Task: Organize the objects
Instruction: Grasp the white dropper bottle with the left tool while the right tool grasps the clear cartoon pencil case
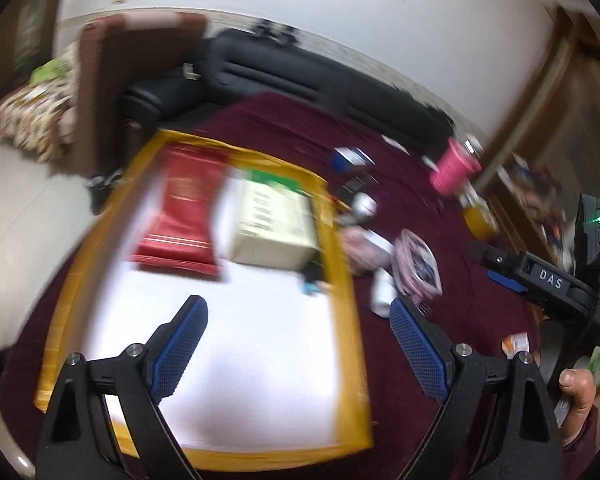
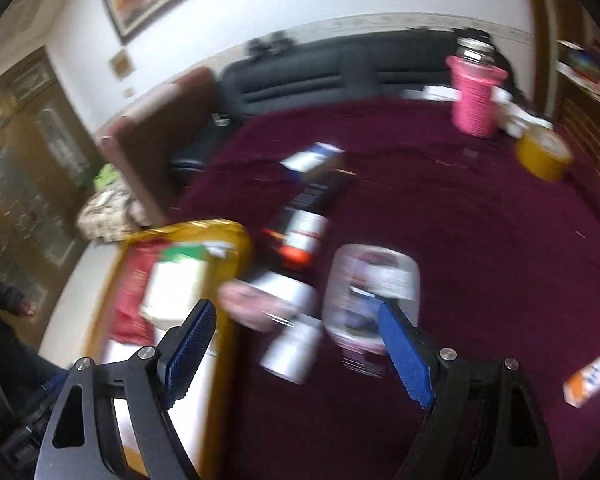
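A yellow-rimmed white tray point(image 1: 342, 280) lies on the maroon tablecloth point(image 1: 460, 240). It holds a red packet point(image 1: 184, 216) and a green-and-cream box point(image 1: 274, 224) at its far end. My left gripper point(image 1: 298, 346) is open and empty above the tray's near half. My right gripper point(image 2: 294, 354) is open and empty above a white bottle point(image 2: 290, 354) and a clear pouch point(image 2: 370, 284) lying right of the tray point(image 2: 236, 256). A dark bottle with a white and red label point(image 2: 304, 232) lies beyond them. Both views are blurred.
A pink cup point(image 2: 474, 100), a yellow tape roll point(image 2: 542, 154) and a blue-white box point(image 2: 312, 158) sit farther back on the cloth. An orange-white carton point(image 2: 592, 376) lies at the right. A black sofa point(image 2: 340, 68) and a brown chair point(image 2: 156, 136) stand behind.
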Available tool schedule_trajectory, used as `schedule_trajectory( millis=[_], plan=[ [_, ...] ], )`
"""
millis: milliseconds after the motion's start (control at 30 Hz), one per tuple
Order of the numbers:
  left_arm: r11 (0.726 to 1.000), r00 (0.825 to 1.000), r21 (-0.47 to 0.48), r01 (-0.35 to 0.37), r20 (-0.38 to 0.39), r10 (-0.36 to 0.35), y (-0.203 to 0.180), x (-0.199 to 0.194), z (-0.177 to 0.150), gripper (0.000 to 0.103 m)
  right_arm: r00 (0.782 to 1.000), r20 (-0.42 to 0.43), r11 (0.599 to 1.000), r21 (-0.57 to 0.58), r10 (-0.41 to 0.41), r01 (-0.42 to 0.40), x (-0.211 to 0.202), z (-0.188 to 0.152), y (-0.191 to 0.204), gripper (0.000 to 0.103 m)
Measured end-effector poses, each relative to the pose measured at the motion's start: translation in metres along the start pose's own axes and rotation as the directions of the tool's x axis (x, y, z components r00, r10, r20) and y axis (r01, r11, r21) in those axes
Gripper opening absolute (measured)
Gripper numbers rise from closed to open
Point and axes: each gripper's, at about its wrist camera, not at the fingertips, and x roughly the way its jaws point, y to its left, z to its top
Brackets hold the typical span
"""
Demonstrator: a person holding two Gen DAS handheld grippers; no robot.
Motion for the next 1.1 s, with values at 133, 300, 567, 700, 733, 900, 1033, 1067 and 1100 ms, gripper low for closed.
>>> schedule_trajectory(
  millis=[133, 300, 567, 700, 733, 900, 1033, 1067, 1100],
  plan=[
    [0.991, 0.997, 0.132, -0.004, -0.072, 0.014, -0.055, 0.036, -0.009, 0.092, 0.998, 0.017, 0.997, 0.049, -0.066, 0.065, -0.019, -0.017, -0.065, 0.087],
    [0.963, 0.985, 0.252, -0.094, -0.117, 0.127, -0.099, 0.088, -0.016, 0.092, 0.994, 0.018, 0.985, 0.138, -0.111, 0.107, -0.039, -0.037, -0.132, 0.087],
    [0.927, 0.947, 0.283, -0.246, -0.133, 0.292, -0.111, 0.141, -0.007, 0.092, 0.998, 0.008, 0.982, 0.18, -0.059, 0.057, -0.04, -0.052, -0.16, 0.087],
    [0.909, 0.923, 0.298, -0.291, -0.164, 0.349, -0.111, 0.154, -0.005, 0.092, 1.0, -0.002, 0.985, 0.174, -0.021, 0.022, -0.032, -0.055, -0.152, 0.087],
    [0.906, 0.917, 0.299, -0.3, -0.172, 0.36, -0.112, 0.157, -0.005, 0.092, 1.0, -0.004, 0.985, 0.169, -0.013, 0.013, -0.03, -0.055, -0.149, 0.087],
    [0.884, 0.898, 0.302, -0.356, -0.151, 0.413, -0.117, 0.162, -0.008, 0.092, 1.0, -0.01, 0.989, 0.147, 0.019, -0.018, -0.025, -0.054, -0.134, 0.087],
    [0.879, 0.897, 0.299, -0.371, -0.128, 0.422, -0.117, 0.162, -0.01, 0.092, 0.999, -0.022, 0.992, 0.126, 0.03, -0.027, -0.019, -0.048, -0.119, 0.087],
    [0.879, 0.898, 0.299, -0.371, -0.123, 0.421, -0.117, 0.16, -0.01, 0.089, 0.999, -0.025, 0.992, 0.122, 0.031, -0.028, -0.017, -0.047, -0.116, 0.087],
    [0.876, 0.897, 0.301, -0.377, -0.116, 0.426, -0.116, 0.16, -0.009, 0.083, 0.999, -0.028, 0.992, 0.12, 0.032, -0.029, -0.015, -0.046, -0.114, 0.087]
  ],
)
